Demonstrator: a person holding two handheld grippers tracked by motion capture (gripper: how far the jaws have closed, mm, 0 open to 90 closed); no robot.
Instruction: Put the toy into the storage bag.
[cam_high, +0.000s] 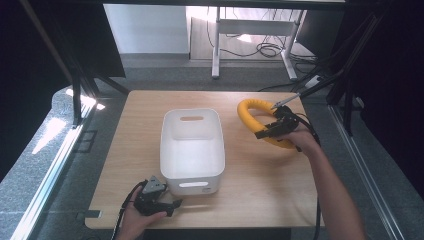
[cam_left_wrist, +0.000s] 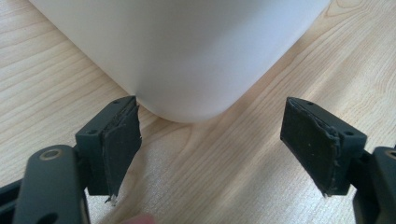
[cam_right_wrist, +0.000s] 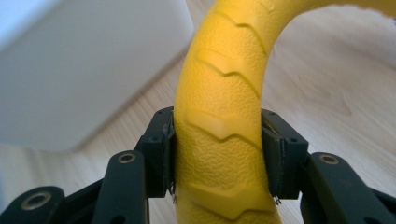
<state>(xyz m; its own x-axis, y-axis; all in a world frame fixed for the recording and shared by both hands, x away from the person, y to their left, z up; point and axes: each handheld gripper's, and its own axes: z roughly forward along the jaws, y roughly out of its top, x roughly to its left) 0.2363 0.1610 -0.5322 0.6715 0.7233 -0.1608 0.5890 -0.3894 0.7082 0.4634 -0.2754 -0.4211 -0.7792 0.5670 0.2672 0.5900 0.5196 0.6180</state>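
the right gripper (cam_high: 268, 131) pinches a yellow ring (cam_high: 252, 116) with a raised tread pattern, a toy tyre by the look of it, on the right half of the wooden table (cam_high: 260, 175), just to the right of the white plastic bin (cam_high: 192, 150). in the right gripper view the two black pads (cam_right_wrist: 164, 154) press flat against either side of the yellow ring (cam_right_wrist: 223, 130), whose textured band runs up between the jaws and curves away to the upper right; the blurred white wall of the bin (cam_right_wrist: 88, 70) stands to its left. whether the ring touches the tabletop cannot be told from the high view. the left gripper (cam_high: 167, 204) sits at the near edge of the table, held in the person's left hand (cam_high: 136, 220), just beside the near left corner of the bin. in the left gripper view its jaws are spread wide with nothing between the pads (cam_left_wrist: 122, 149), and the rounded corner of the bin (cam_left_wrist: 187, 60) stands just ahead of them on the wood-grain table (cam_left_wrist: 243, 186). the bin is open-topped, with slot handles at its short ends.
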